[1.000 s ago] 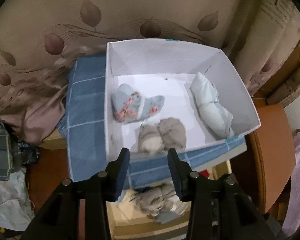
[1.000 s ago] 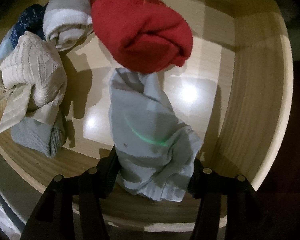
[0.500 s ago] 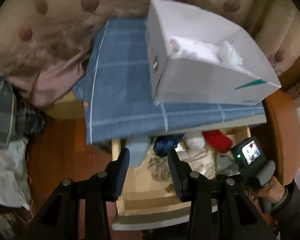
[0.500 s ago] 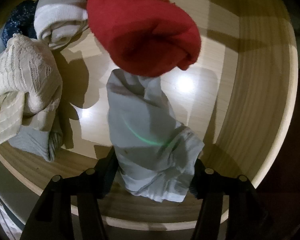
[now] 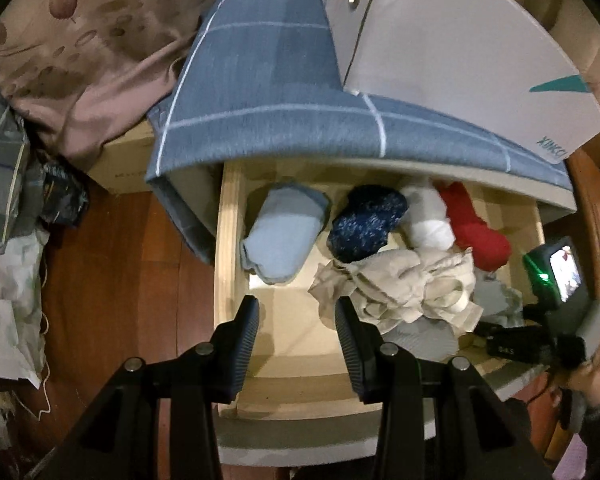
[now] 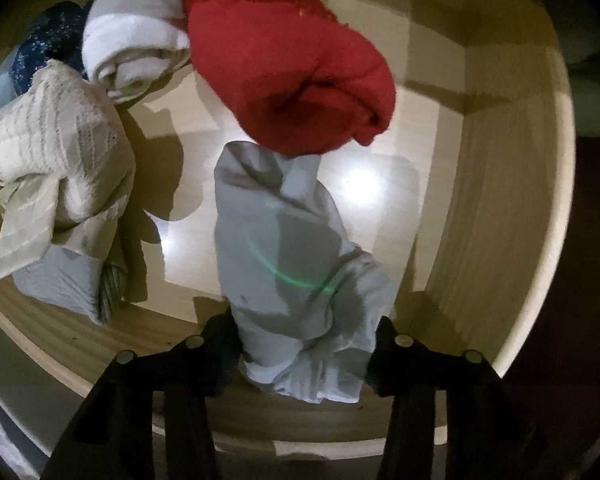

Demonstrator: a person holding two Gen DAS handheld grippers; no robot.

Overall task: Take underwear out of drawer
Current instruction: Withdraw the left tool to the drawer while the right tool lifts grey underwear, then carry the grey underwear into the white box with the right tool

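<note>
Jaws of the right gripper are closing around pale grey underwear in the drawer, red roll touching its far end; left gripper hangs part-open, empty.

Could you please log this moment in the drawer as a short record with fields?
drawer: open, pale wood
right claw: closing; pale grey garment between its fingers
left claw: open, nothing between its fingers, above the drawer's front
other items: red roll, white roll, dark blue speckled roll, light blue roll, cream lace piece
on top: white box on a blue checked cloth
</note>
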